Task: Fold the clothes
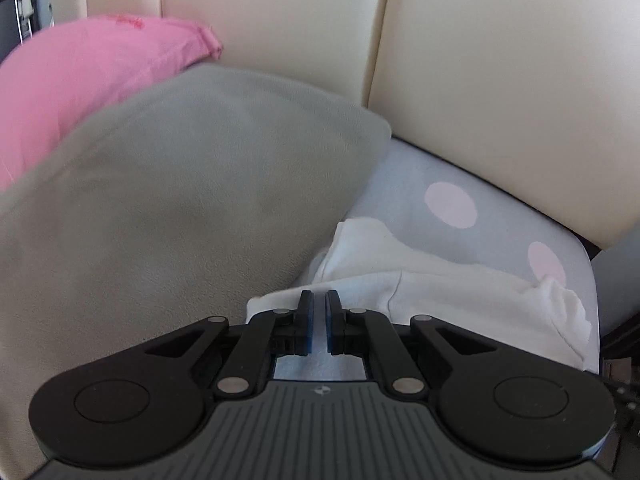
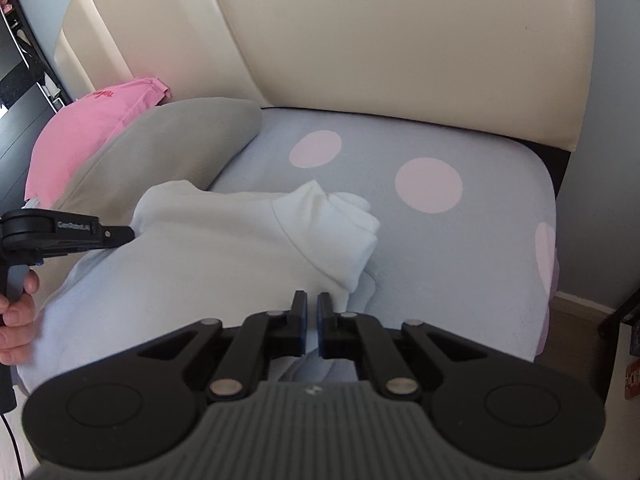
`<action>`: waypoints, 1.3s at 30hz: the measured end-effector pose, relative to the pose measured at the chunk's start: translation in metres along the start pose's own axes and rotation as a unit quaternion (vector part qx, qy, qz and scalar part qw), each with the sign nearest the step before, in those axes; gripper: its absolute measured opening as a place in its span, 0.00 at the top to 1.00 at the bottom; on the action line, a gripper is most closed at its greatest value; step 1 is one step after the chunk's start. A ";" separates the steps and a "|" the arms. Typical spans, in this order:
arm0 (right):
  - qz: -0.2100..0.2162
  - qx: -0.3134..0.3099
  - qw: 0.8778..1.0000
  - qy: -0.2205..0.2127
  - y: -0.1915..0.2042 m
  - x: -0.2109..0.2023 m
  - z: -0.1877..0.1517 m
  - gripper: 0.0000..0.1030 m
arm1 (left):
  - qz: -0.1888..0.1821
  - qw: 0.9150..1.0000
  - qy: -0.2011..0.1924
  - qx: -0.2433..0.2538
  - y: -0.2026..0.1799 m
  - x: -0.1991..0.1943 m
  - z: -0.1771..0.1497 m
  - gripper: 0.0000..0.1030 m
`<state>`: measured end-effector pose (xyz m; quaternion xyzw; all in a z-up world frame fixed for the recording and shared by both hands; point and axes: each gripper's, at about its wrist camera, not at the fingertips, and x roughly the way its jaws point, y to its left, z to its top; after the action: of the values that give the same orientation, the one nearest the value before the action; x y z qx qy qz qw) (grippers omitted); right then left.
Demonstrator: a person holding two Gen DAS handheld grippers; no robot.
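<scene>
A white garment [image 2: 224, 240] lies folded on the light blue dotted cover [image 2: 460, 248] of a sofa seat, its folded sleeve or collar end [image 2: 340, 232] pointing right. It also shows in the left wrist view [image 1: 440, 292]. My left gripper [image 1: 320, 300] has its fingers nearly closed over the garment's left edge; a narrow gap shows between the pads. In the right wrist view it [image 2: 120, 236] reaches the garment's left corner. My right gripper [image 2: 313, 300] is nearly closed just above the garment's near edge, with nothing visibly between the fingers.
A grey cushion [image 1: 180, 208] and a pink pillow [image 1: 80, 80] lie at the left of the seat. The cream sofa backrest [image 2: 400, 40] rises behind. The seat's right edge [image 2: 556, 240] drops to the floor.
</scene>
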<state>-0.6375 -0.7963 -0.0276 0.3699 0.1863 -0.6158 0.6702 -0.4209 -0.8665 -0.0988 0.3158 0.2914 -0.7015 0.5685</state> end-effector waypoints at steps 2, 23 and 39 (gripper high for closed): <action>-0.001 -0.002 1.000 -0.002 0.001 -0.008 -0.001 0.87 | 0.012 1.000 -0.012 0.011 0.000 -0.023 -0.004 0.96; -0.020 -0.029 0.999 -0.030 0.073 -0.193 -0.079 0.58 | 0.089 0.992 -0.088 0.021 -0.034 -0.259 -0.115 0.36; -0.063 -0.054 0.995 -0.053 0.077 -0.233 -0.170 0.52 | 0.095 0.992 -0.080 -0.014 -0.061 -0.292 -0.217 0.32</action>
<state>-0.5686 -0.5156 0.0456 0.2876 0.2066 -0.6643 0.6583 -0.4112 -0.5090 -0.0066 0.2769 0.2237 -0.6633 0.6582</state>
